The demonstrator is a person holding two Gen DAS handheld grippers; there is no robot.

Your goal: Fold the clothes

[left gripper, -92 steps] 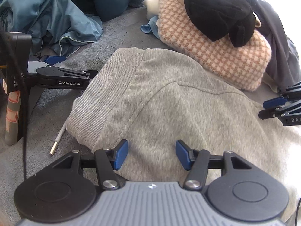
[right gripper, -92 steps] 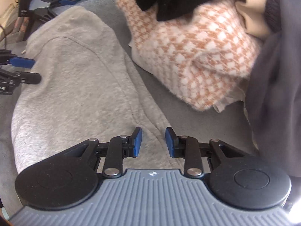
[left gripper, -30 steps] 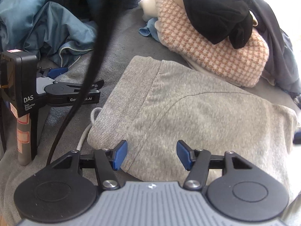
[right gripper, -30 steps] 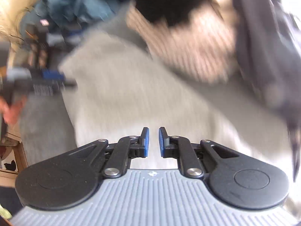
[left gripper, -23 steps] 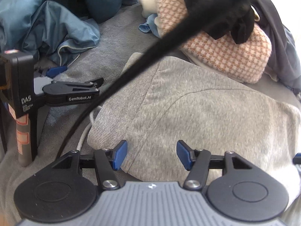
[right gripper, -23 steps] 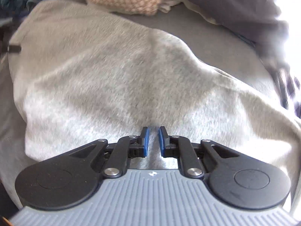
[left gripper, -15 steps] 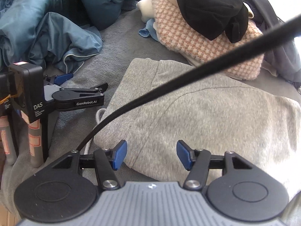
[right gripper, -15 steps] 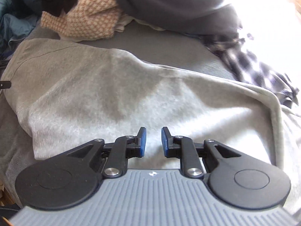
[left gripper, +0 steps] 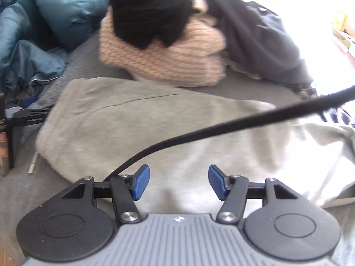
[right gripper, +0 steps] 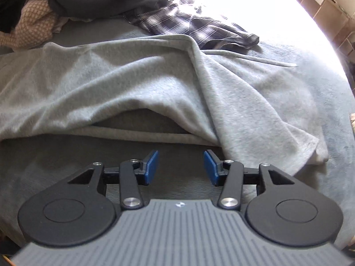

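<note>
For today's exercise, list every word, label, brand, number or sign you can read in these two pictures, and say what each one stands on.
No text can be read in either view.
Spare tool at the left edge of the left wrist view: a pale line of print on its arm, too blurred to read.
Grey body of the left tool: a small white emblem, no letters.
Grey body of the right tool: the same small emblem, no letters.

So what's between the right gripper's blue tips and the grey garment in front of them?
Only bare grey bed cover, seen in the right wrist view. The right gripper stands open, short of the grey garment.
</note>
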